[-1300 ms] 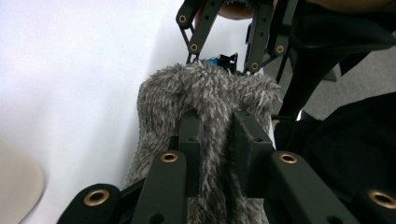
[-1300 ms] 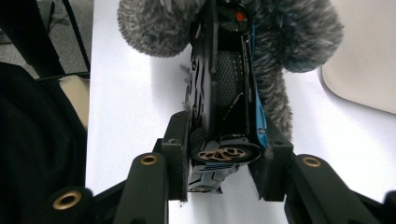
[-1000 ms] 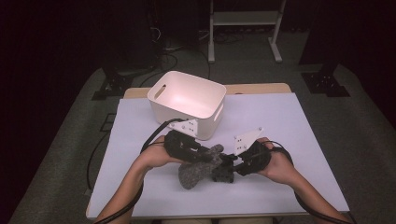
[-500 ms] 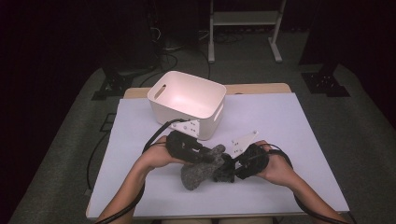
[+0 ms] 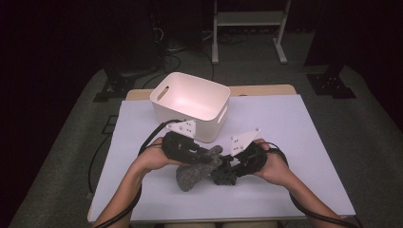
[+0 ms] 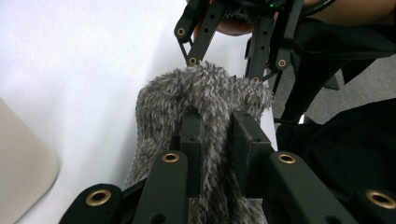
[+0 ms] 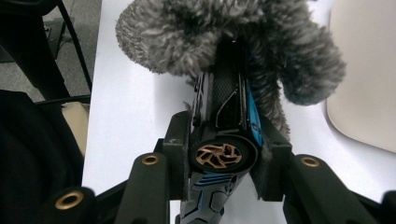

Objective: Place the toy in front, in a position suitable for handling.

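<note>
A grey fuzzy sock-like cloth [image 5: 192, 173] lies on the white table between both hands. My left gripper [image 5: 214, 159] comes in from the left, shut on one edge of the cloth [image 6: 201, 93], with fuzz bunched between its pads [image 6: 192, 140]. My right gripper [image 7: 223, 135] holds a black toy car [image 7: 224, 107] with blue trim and a bronze wheel. Its jaws have just been closing on the car. The car's front end is hidden inside the cloth [image 7: 187, 28]. The right gripper [image 6: 233, 60] faces the left one across the cloth.
A cream plastic bin [image 5: 190, 97] with handle cut-outs stands just behind the hands, close to the left gripper. The white tabletop [image 5: 294, 137] runs free to the right and left. Beyond it are dark floor, cables and a metal stand.
</note>
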